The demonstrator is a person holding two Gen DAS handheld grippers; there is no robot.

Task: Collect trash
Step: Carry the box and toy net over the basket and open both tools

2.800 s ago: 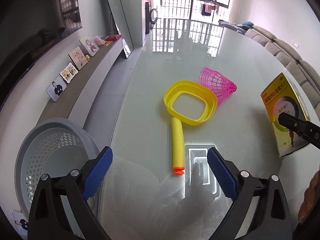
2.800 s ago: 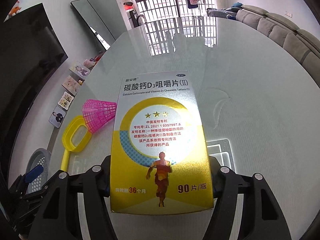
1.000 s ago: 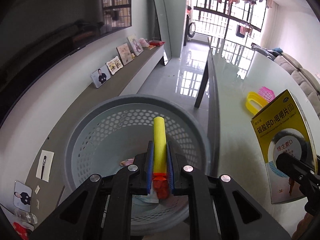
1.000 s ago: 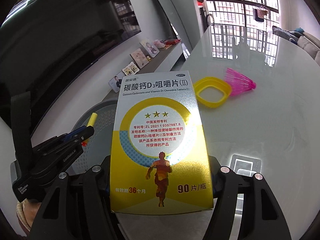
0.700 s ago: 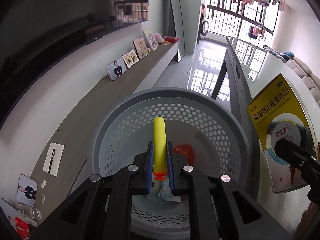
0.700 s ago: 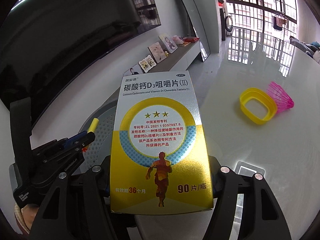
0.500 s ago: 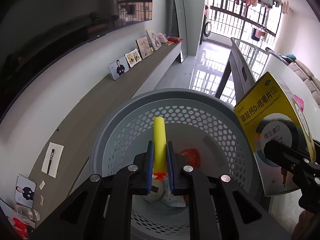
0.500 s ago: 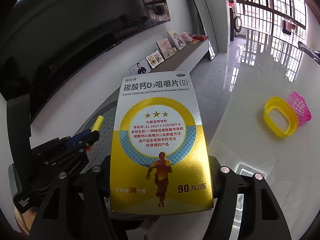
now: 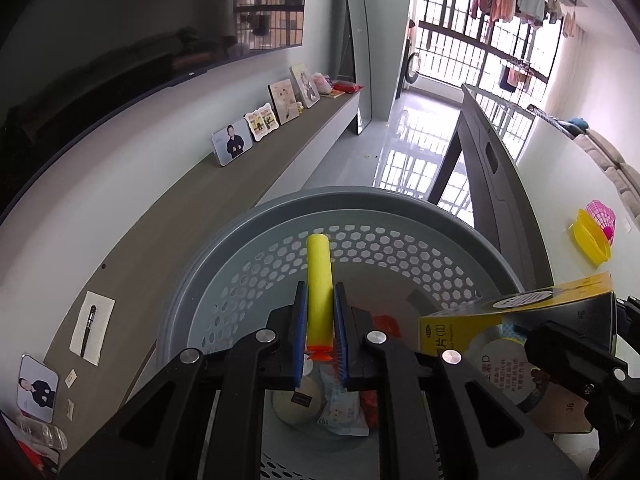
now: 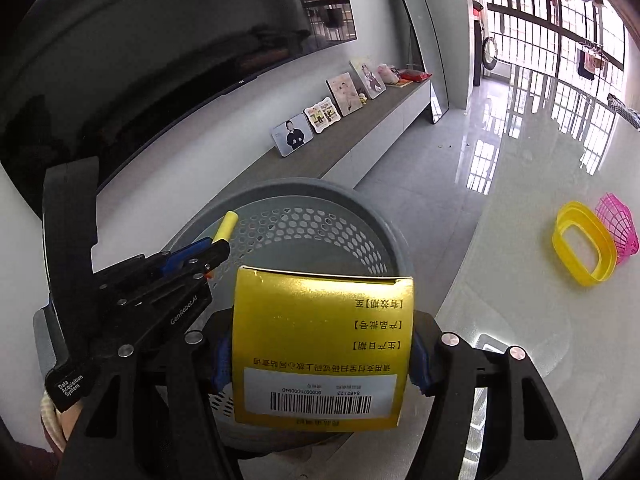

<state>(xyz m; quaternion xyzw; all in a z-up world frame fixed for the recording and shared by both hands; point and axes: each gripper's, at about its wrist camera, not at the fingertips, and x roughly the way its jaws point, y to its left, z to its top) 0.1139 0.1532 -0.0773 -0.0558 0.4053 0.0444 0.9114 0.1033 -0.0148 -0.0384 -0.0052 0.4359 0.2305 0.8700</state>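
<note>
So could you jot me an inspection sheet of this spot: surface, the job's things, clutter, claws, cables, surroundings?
Surface: glossy table, beside the bin.
Job's things: grey bin already holds wrappers; foam dart; yellow box.
Clutter: yellow ring and pink basket on the table.
Claws: left claw shut on the dart, right claw shut on the box, both over the bin.
Cables: nothing seen.
Surroundings: photo frames on a low shelf, barred windows.
</note>
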